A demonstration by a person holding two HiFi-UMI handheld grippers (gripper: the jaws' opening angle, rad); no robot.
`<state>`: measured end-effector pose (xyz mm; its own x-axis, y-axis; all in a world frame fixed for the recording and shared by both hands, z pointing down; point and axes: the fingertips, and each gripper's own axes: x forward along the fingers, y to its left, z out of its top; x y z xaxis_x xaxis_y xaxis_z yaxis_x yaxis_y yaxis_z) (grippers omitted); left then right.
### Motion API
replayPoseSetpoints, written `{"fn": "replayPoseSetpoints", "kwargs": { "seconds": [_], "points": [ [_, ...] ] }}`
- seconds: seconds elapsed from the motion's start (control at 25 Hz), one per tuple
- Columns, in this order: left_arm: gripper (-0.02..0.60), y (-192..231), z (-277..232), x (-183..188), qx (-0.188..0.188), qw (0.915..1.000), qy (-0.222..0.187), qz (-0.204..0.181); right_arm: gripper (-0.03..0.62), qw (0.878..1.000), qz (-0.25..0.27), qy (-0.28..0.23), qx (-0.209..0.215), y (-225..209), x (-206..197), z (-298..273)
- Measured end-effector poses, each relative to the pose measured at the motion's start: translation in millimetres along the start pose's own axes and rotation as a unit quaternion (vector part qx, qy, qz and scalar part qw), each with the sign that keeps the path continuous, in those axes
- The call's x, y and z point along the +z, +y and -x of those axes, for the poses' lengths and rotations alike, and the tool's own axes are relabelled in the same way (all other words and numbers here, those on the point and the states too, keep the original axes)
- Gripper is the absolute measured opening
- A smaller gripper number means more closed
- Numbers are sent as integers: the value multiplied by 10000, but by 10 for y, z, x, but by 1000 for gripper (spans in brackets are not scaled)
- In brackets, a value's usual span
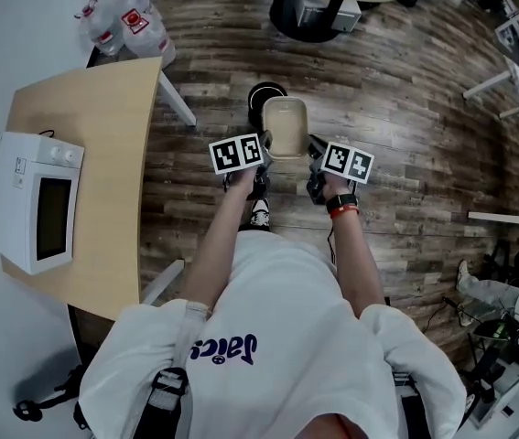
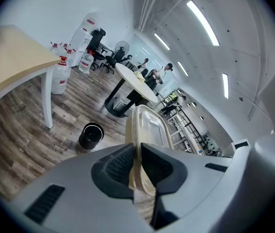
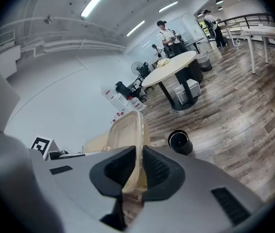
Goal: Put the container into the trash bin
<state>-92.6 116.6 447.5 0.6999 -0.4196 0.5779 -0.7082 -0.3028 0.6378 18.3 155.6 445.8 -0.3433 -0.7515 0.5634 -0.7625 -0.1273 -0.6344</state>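
Holding item: container (image 1: 285, 126), beige, shallow, with rounded corners, carried open side up in the air in front of the person. It is not yet in the bin.

- Left gripper (image 2: 138, 164): jaws closed on the container's left rim, with only the thin lip between the ribbed pads.
- Right gripper (image 3: 139, 166): jaws closed on the opposite rim in the same way.
- Trash bin (image 1: 267, 94): small, round and black, standing on the wood floor (image 1: 405, 154) ahead of the container. The head view shows it partly covered by the container's far end.
- Nearby: a table (image 1: 85, 117) with a microwave (image 1: 37, 199) to the left, well apart from the bin.

Risks, judged:
1. Both holds are on a thin, flexible lip. If one pad slips or the hands drift apart, that side would probably drop and the container would swing or fall short of the bin.
2. The container looks about as wide as the bin's mouth. Released flat, it could lodge across the rim, so it likely needs to go in end first.
3. The container hides part of the bin from above, so the drop could be misaligned.
4. The bin looks light, and a knock from the container might tip it.
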Motion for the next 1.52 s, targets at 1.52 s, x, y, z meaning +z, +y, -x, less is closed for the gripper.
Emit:
{"fn": "replayPoseSetpoints", "kwargs": {
  "seconds": [1.52],
  "points": [
    [57, 1038, -1956, 1490, 1038, 9912, 274, 772, 58, 9902, -537, 1275, 188, -797, 1355, -2355]
  ]
}}
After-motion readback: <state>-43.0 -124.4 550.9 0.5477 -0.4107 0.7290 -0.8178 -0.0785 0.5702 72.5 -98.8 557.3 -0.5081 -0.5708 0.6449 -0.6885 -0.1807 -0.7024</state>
